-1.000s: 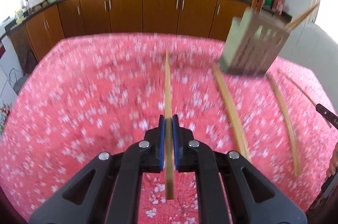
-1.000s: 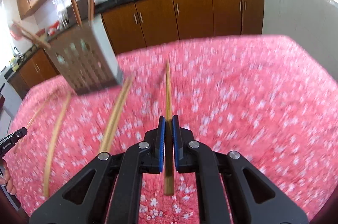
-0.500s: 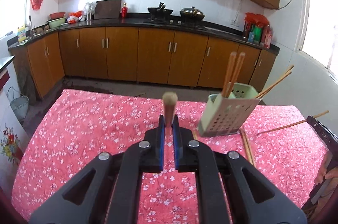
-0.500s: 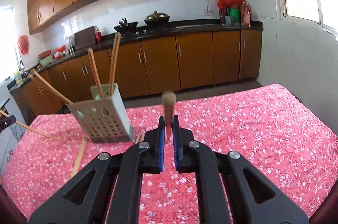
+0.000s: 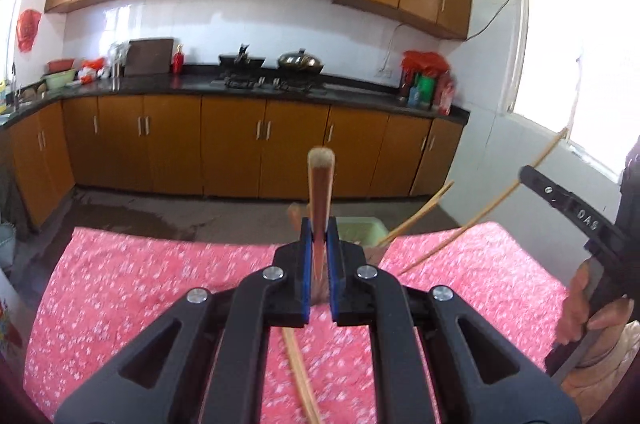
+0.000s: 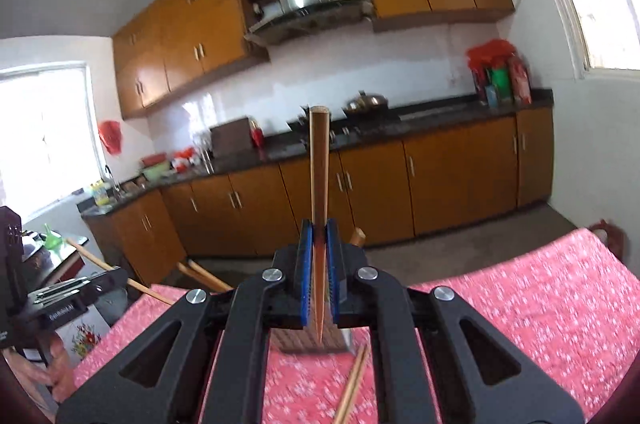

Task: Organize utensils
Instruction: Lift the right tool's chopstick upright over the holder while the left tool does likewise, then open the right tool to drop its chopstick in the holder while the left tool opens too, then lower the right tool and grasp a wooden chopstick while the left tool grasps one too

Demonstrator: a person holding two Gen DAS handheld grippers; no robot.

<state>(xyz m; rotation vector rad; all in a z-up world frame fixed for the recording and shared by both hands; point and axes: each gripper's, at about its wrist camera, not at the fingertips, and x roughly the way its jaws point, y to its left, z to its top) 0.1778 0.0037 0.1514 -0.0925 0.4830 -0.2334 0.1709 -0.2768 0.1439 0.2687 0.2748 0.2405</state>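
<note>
We see two grippers, each clamped on one chopstick. The left gripper (image 5: 319,256) has its blue pads closed narrow on a chopstick (image 5: 320,192) whose long axis runs forward along the fingers, its blunt end pointing away from us and up toward the base cabinets (image 5: 232,148). The right gripper (image 6: 319,260) is pinched the same way on its own chopstick (image 6: 319,176); that one also lies along the fingers, thick end forward and up, thin tip back below the pads.

In the left view the holder (image 5: 360,230), pale green, sits on the table (image 5: 132,288) just past the left gripper and is mostly hidden by it. Sticks (image 5: 420,214) lean out of it up to the right. A loose pair (image 5: 300,380) lies on the red flowered cloth below the gripper, running away from us. At the right edge a hand (image 5: 588,308) grips the other tool, whose black arm bears white characters that seem to read "OAS"; we cannot be sure.

In the right view the holder's perforated wall (image 6: 308,342) shows under the pads, with another loose pair (image 6: 354,382) on the cloth beside it. The left tool (image 6: 64,300) at the left edge carries small white print too blurred to read.
</note>
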